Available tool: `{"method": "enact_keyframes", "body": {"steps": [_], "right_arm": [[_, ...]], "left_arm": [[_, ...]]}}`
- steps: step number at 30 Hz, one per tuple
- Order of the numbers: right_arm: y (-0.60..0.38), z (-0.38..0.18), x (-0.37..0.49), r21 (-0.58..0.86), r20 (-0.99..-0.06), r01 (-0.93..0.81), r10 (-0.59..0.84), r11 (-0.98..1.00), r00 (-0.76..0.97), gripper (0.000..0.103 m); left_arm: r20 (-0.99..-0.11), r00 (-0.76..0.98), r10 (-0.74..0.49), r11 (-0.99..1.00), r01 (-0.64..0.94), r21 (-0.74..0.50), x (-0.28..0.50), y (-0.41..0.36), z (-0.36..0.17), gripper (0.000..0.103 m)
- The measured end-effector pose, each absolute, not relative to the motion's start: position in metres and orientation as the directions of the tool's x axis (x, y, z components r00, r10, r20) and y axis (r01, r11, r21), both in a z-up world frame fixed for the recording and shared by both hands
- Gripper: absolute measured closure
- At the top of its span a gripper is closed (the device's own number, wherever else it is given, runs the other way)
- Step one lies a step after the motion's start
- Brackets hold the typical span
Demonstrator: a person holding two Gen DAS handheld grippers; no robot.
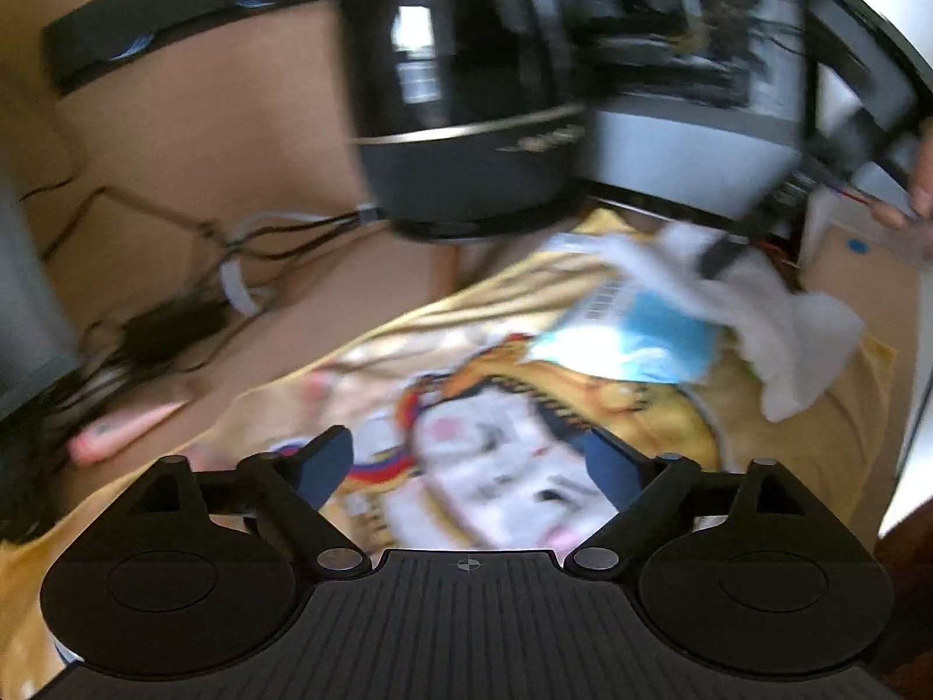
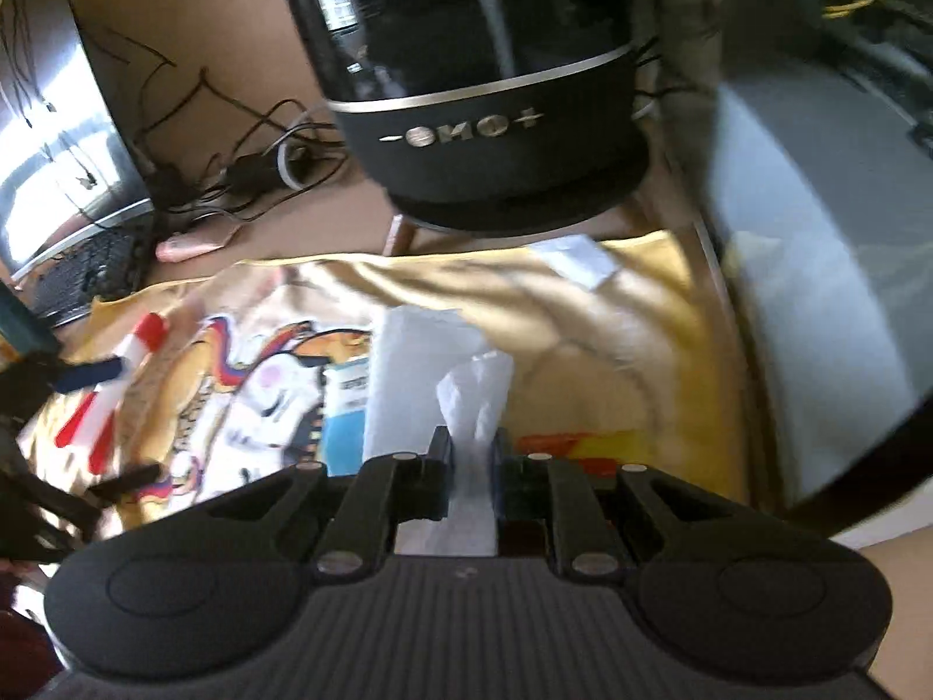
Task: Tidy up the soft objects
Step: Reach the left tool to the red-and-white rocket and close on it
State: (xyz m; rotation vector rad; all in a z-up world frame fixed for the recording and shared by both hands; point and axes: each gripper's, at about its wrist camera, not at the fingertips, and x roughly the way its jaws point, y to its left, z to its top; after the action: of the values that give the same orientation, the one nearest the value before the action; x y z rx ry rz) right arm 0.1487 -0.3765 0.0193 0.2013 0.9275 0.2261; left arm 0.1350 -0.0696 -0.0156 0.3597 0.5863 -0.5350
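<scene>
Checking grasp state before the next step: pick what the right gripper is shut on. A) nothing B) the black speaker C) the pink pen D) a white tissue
D: in the right wrist view the right gripper is closed on a white tissue that sticks up between its fingers, above the yellow cloth.

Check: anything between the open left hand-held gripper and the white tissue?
Left wrist view: printed yellow cloth and a blue packet lie between the left hand-held gripper and white tissue.
</scene>
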Motion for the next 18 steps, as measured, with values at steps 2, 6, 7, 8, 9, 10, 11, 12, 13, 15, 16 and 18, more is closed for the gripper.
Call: {"method": "enact_keyframes", "body": {"steps": [2,6,7,8,9,10,11,12,13,15,16,18], "right_arm": [[-0.377,0.021,0.146,0.234,-0.766,-0.107,0.251,0.966,0.592,0.087],[-0.352,0.025,0.14,0.166,-0.758,-0.206,0.259,0.964,0.599,0.055],[-0.344,0.024,0.14,0.157,-0.758,-0.24,0.273,0.958,0.593,0.051],[-0.336,0.02,0.141,0.139,-0.767,-0.262,0.271,0.955,0.582,0.052],[-0.329,0.015,0.142,0.12,-0.777,-0.283,0.268,0.952,0.57,0.052],[-0.322,0.011,0.142,0.102,-0.786,-0.304,0.264,0.947,0.559,0.053],[-0.318,0.008,0.144,0.097,-0.794,-0.308,0.26,0.946,0.549,0.058],[-0.315,0.007,0.145,0.093,-0.794,-0.311,0.259,0.946,0.55,0.074],[-0.313,0.007,0.145,0.089,-0.794,-0.314,0.258,0.945,0.551,0.084],[-0.312,0.018,0.143,0.091,-0.775,-0.335,0.278,0.938,0.568,0.096],[-0.312,0.022,0.143,0.097,-0.763,-0.339,0.289,0.936,0.579,0.096],[-0.314,0.037,0.146,0.172,-0.733,-0.345,0.353,0.923,0.581,0.096]], "left_arm": [[-0.615,0.719,-0.325,0.848,0.509,0.147,0.141,-0.051,-0.01,0.01],[-0.63,0.735,-0.25,0.916,0.391,0.093,0.152,-0.015,-0.002,0.01],[-0.629,0.741,-0.236,0.926,0.369,0.087,0.153,-0.008,-0.001,0.01],[-0.628,0.747,-0.219,0.934,0.347,0.088,0.155,-0.002,0.0,0.01],[-0.629,0.752,-0.198,0.94,0.327,0.095,0.157,0.002,0.0,0.01],[-0.631,0.756,-0.174,0.947,0.303,0.102,0.159,0.008,0.0,0.01],[-0.635,0.756,-0.157,0.953,0.284,0.102,0.161,0.013,0.0,0.01],[-0.644,0.752,-0.14,0.961,0.26,0.094,0.163,0.021,-0.001,0.01],[-0.654,0.745,-0.128,0.967,0.24,0.084,0.165,0.027,-0.002,0.01],[-0.689,0.716,-0.107,0.978,0.201,0.056,0.169,0.041,-0.007,0.01],[-0.702,0.705,-0.101,0.981,0.187,0.047,0.171,0.047,-0.01,0.009],[-0.729,0.678,-0.096,0.984,0.174,0.031,0.174,0.056,-0.018,0.009]]}}
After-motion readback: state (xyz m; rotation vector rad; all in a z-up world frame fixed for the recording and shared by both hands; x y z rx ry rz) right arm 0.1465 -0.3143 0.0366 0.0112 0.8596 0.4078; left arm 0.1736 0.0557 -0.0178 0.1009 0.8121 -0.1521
